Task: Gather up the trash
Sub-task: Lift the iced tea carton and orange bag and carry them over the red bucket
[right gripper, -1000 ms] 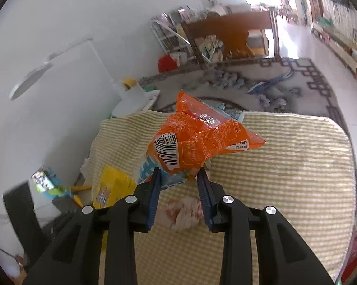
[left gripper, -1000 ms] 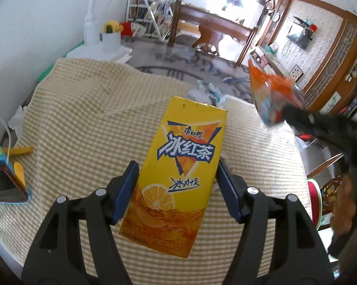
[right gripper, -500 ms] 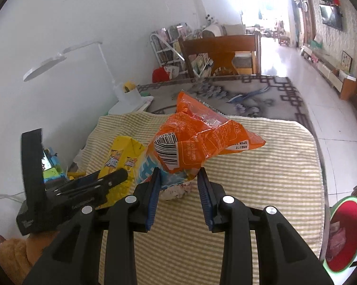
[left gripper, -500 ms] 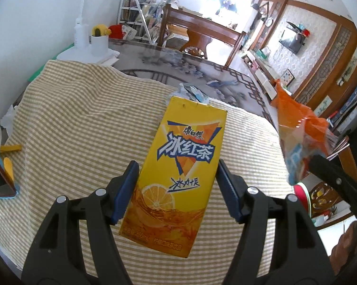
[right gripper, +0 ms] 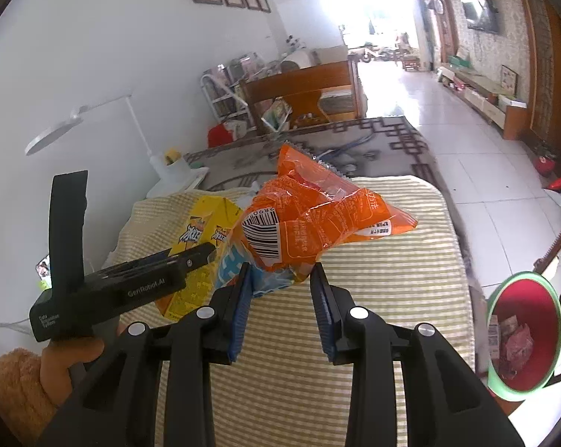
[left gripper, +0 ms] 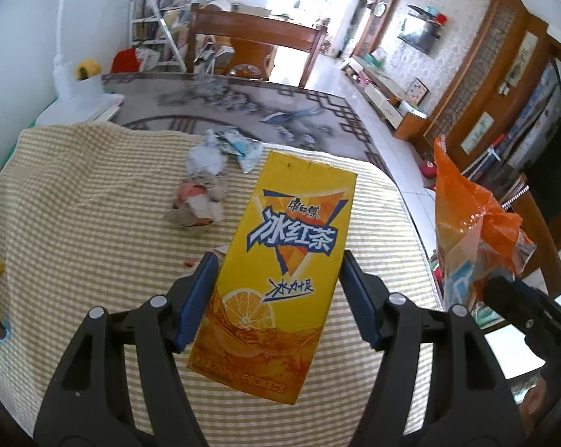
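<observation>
The left tool (left gripper: 278,300) is clamped on a tall yellow cardboard iced-tea carton with an orange-slice print (left gripper: 280,275), its blue pads (left gripper: 196,305) pressing the carton's two narrow sides, so the carton stands lifted above the table covered with a yellow-and-white checked cloth (left gripper: 75,223). The right tool (right gripper: 280,309) is closed on a crumpled orange plastic snack wrapper with a barcode (right gripper: 310,219), pinching its lower blue-and-white corner between the pads; the wrapper sticks up above the fingers, clear of the cloth. In the left wrist view that wrapper (left gripper: 470,216) hangs off to the right of the carton, near the table's edge.

On the cloth beyond the carton lie a wad of crumpled white and reddish paper (left gripper: 198,205) and, just behind it, a scrunched pale blue-and-white wrapper (left gripper: 224,149); the two look to be touching, though the blur makes that uncertain. Off the table's right side stands a round red bin with a green rim (right gripper: 522,335), with some scraps inside. A hand in a fuzzy orange sleeve (right gripper: 73,350) holds the left tool's handle.
</observation>
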Action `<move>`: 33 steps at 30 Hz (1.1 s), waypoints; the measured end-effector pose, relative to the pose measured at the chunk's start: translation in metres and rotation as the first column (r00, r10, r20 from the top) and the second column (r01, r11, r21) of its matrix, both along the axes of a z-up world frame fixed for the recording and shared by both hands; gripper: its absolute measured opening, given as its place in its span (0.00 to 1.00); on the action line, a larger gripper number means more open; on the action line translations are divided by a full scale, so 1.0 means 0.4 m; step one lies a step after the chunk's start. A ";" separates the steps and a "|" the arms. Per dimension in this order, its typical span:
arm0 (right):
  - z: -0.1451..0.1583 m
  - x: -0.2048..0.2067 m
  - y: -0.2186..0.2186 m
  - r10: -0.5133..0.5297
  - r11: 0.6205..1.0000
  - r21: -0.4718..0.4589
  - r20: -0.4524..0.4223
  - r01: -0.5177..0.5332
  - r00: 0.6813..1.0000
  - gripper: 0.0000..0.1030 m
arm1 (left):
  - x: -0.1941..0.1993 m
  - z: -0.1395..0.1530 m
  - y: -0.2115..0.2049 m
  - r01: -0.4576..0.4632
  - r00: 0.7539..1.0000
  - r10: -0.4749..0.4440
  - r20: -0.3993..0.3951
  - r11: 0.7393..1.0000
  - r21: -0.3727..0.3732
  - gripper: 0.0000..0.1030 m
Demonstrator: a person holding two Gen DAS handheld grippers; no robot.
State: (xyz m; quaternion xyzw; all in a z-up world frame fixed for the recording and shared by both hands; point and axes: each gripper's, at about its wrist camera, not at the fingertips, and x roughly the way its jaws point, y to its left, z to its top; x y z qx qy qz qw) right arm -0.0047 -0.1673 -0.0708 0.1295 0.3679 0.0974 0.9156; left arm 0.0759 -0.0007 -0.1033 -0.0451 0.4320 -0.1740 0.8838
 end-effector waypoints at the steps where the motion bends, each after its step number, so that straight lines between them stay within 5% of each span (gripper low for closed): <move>1: -0.001 -0.004 -0.006 -0.007 1.000 0.000 -0.001 0.007 1.000 0.30 | -0.003 0.000 -0.007 0.007 1.000 -0.007 0.006 1.000 0.005 0.62; 16: 0.021 -0.044 -0.095 -0.066 0.998 -0.015 0.042 0.067 0.997 0.30 | -0.075 0.084 -0.098 0.052 0.984 -0.063 0.168 0.996 0.073 0.62; 33: 0.015 -0.039 -0.137 -0.067 0.998 -0.009 0.030 0.067 0.997 0.30 | -0.086 0.093 -0.116 0.034 0.985 -0.045 0.165 0.997 0.068 0.62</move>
